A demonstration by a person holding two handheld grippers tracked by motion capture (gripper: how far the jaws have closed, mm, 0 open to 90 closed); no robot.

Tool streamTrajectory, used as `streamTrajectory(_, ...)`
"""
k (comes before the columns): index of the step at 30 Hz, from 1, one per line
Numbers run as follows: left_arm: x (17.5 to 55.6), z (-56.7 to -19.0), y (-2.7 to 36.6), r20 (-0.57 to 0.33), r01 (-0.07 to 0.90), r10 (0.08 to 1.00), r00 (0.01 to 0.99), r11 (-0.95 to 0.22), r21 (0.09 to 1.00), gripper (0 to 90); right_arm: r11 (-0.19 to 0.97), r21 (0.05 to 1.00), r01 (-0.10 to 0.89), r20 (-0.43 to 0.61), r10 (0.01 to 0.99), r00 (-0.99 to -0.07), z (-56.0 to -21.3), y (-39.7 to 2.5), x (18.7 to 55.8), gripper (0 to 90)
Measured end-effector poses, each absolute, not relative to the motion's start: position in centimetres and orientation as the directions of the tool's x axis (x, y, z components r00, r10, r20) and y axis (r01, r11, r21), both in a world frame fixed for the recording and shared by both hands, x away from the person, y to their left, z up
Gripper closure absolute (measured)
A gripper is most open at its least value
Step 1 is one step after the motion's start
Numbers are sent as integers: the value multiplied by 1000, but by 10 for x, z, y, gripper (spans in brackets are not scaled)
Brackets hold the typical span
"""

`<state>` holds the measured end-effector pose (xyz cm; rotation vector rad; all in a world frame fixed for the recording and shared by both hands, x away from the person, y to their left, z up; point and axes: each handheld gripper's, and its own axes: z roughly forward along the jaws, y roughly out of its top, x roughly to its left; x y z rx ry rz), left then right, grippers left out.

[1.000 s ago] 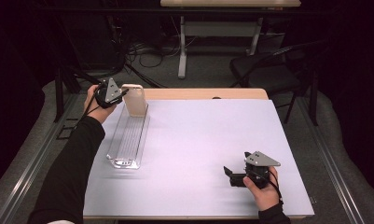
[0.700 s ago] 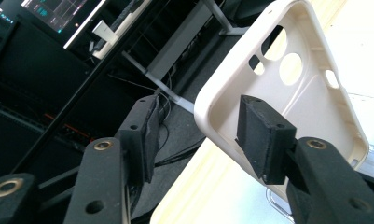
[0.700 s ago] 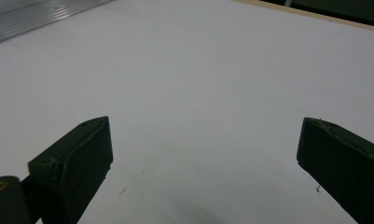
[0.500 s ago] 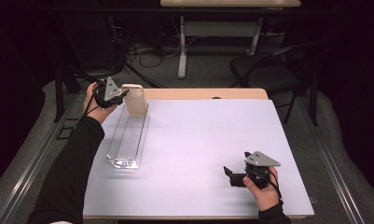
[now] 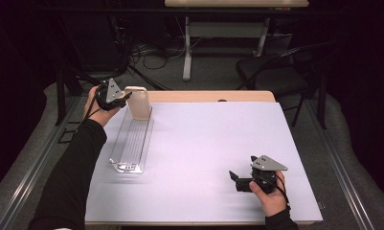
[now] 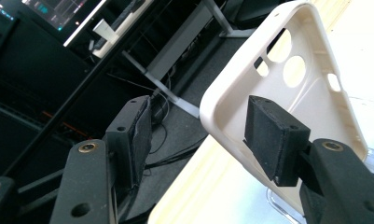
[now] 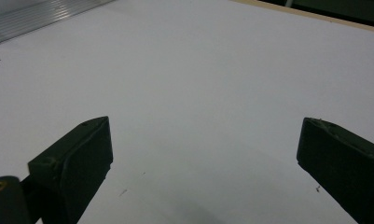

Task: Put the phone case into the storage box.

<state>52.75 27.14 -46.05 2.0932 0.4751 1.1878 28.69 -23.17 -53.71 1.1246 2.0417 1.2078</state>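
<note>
Nearest, at the front right of the white worktop [image 5: 213,143], the right hand [image 5: 270,194] rests low on the surface and holds the right claw [image 5: 235,179], which points left across the sheet. In the right gripper view its jaws stand wide apart over bare white surface, with nothing between them.

Farther back on the left, a long clear plastic tray [image 5: 131,143] with a ribbed floor lies lengthwise on the worktop, running from the middle toward the far left corner. A black-sleeved forearm [image 5: 74,167] stretches alongside it up to the left hand [image 5: 96,108], which is raised at the far left edge of the worktop with the grey plate of its gripper turned upward.

The left claw [image 5: 128,98] points right toward a cream phone case [image 5: 138,102] that stands upright at the far end of the tray. In the left gripper view the case [image 6: 287,93] is a soft, pale shell seen from its hollow inside, with rounded corners, two round camera holes, a slot beside them and small cut-outs along one edge. One pad [image 6: 273,135] lies inside the shell; the other pad [image 6: 138,135] stands well clear of the case's outer side, so the jaws are apart and not clamped on it.

No brand, label or readable writing can be made out on the case or tray.

Beyond the worktop are a dark floor with cables, table legs and a black chair [image 5: 276,72].
</note>
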Motion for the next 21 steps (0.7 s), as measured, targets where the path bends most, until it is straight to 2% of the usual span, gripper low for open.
streamTrajectory(21,525,-461,271,529,55,645,551,-660,749,418,262,878,399,-15,850,-526,-537,-232,288,32)
